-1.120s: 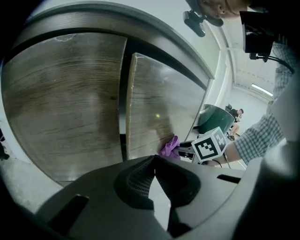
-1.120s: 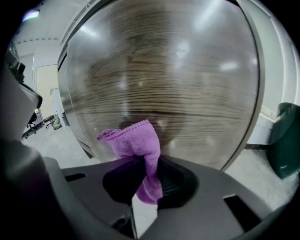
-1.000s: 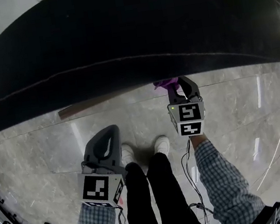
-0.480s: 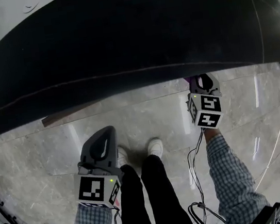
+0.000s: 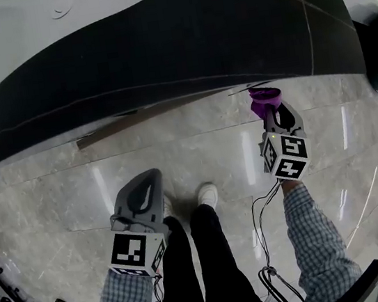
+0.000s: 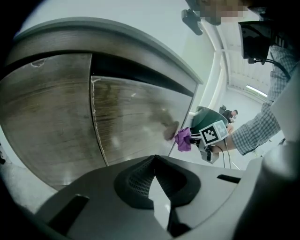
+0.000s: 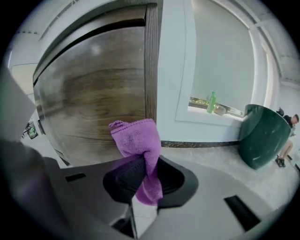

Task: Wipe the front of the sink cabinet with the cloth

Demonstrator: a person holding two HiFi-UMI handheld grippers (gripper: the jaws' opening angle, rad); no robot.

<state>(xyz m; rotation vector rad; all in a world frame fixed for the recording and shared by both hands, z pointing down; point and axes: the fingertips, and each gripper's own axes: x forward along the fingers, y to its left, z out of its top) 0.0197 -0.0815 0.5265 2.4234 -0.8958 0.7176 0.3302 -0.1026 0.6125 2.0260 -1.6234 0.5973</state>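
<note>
Before the wooden cabinet (image 7: 93, 93), right tongs (image 7: 143, 176) pinch bunched purple cloth (image 7: 136, 136); left tongs (image 6: 154, 164) closed.

Purple napped microfibre is seen in the cloth (image 7: 136, 138) | sink cabinet front (image 7: 93, 98) is shown in brown wood grain with a soft sheen | floor (image 5: 196, 149) is laid in glossy, veined grey stone | left gripper (image 6: 154, 161) is cased in matt grey plastic

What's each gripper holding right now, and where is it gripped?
The right gripper pinches the purple cloth at its bunched middle; the left gripper holds nothing.
</note>
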